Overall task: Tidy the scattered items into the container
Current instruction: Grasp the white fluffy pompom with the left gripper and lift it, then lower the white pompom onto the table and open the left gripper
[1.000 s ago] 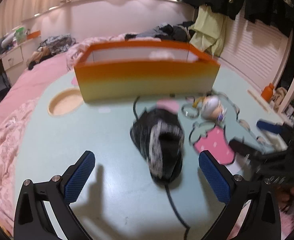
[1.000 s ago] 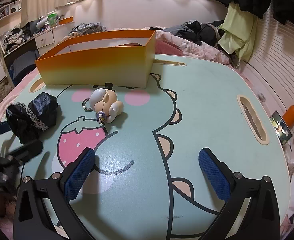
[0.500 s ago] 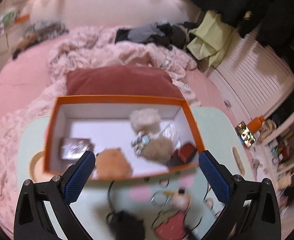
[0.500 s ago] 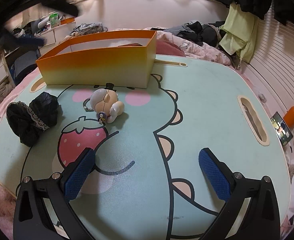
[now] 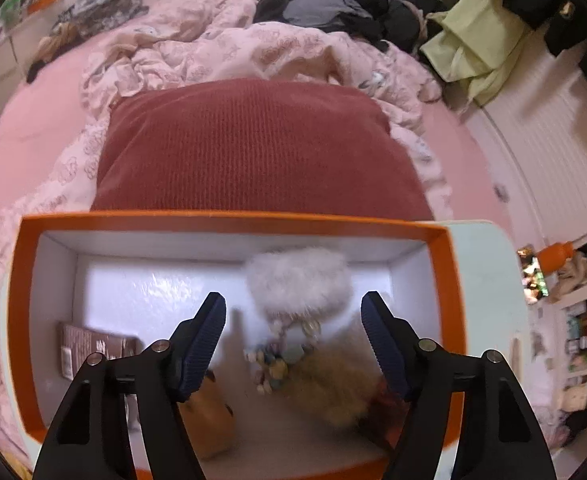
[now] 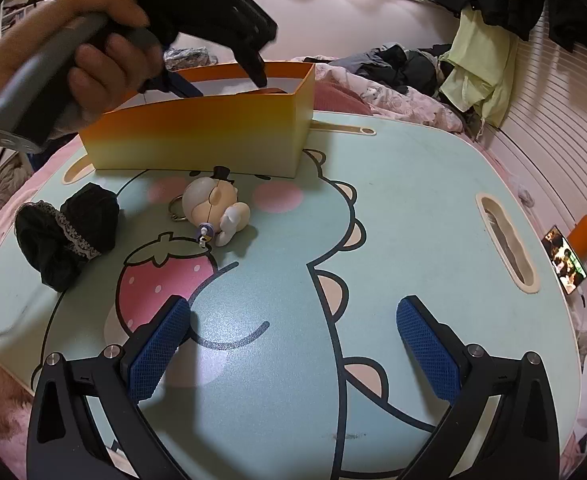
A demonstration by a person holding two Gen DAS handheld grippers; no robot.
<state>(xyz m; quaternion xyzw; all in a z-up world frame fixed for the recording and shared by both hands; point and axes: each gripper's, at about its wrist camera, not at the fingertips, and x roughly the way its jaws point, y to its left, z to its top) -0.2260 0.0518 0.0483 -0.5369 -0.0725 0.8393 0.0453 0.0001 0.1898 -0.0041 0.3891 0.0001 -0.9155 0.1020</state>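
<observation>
On the left of the right-wrist view, the black fabric bundle (image 6: 67, 240) lies on the table (image 6: 413, 208), well apart from the orange box (image 6: 197, 140). It has a lace trim and appears soft, light and compressible. Judged handling: it deforms under the pads, so grip it across the bunched middle, not the trim, or loose folds may trail and snag on the box wall.

Just right of the bundle lies the toy figure keychain (image 6: 213, 210), on its side near the front wall of the box. It appears rigid, smooth and rounded, so it is likely to slip or roll under the pads. Grip across the round head or body. The metal ring (image 6: 177, 208) and the small dangling charm are thin, poor hold points.

The left gripper (image 5: 293, 320) hovers over the open box, pointing steeply down. Its jaws are closing with nothing between them. Below it the box holds a white fluffy pouch (image 5: 299, 280), a bead string, a tan fluffy item, a brown packet (image 5: 93, 346) and an orange-brown item. A hand (image 6: 93, 52) holds this gripper above the box.

The right gripper (image 6: 293, 344) hangs over the bare table with its jaws wide apart and empty, nearer the keychain than the bundle.
</observation>
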